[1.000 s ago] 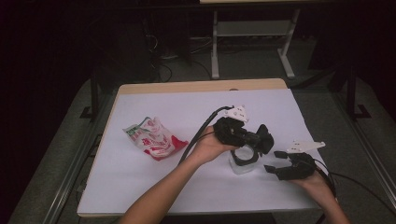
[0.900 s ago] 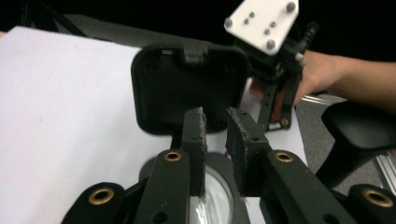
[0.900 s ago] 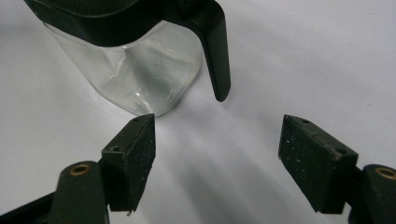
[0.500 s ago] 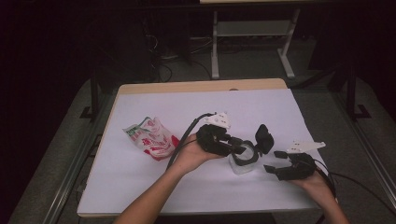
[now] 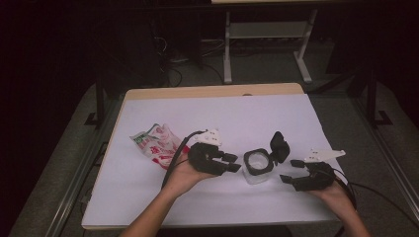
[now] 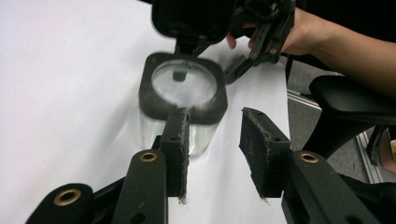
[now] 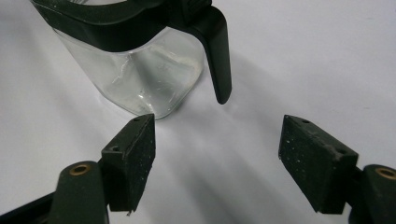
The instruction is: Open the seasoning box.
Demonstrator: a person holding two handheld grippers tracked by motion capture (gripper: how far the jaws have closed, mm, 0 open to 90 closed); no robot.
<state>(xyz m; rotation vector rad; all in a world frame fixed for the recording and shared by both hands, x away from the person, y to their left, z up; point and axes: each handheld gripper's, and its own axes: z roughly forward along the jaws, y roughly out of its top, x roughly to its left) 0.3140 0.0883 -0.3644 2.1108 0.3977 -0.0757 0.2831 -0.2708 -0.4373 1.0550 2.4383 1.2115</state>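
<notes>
A clear plastic container (image 5: 258,168) with a black square rim stands on the white table, its hinged black lid (image 5: 278,146) flipped up and open. My left gripper (image 5: 232,163) is open just left of the container, with nothing between its jaws. In the left gripper view the container (image 6: 183,91) sits just ahead of the left gripper (image 6: 215,122), slightly to the left, with the lid (image 6: 193,17) behind it. My right gripper (image 5: 291,171) is open to the container's right. In the right gripper view the right gripper (image 7: 219,140) faces the container's base (image 7: 140,74) and the lid's hanging tab (image 7: 218,56).
A crumpled red, white and green snack bag (image 5: 157,144) lies on the table's left part. The white table cover (image 5: 247,113) stretches bare behind the container. A metal stand (image 5: 267,34) is on the floor beyond the far edge.
My left gripper has drawn back to the left, off the container. The lid now stands open. The right gripper has stayed in place.
</notes>
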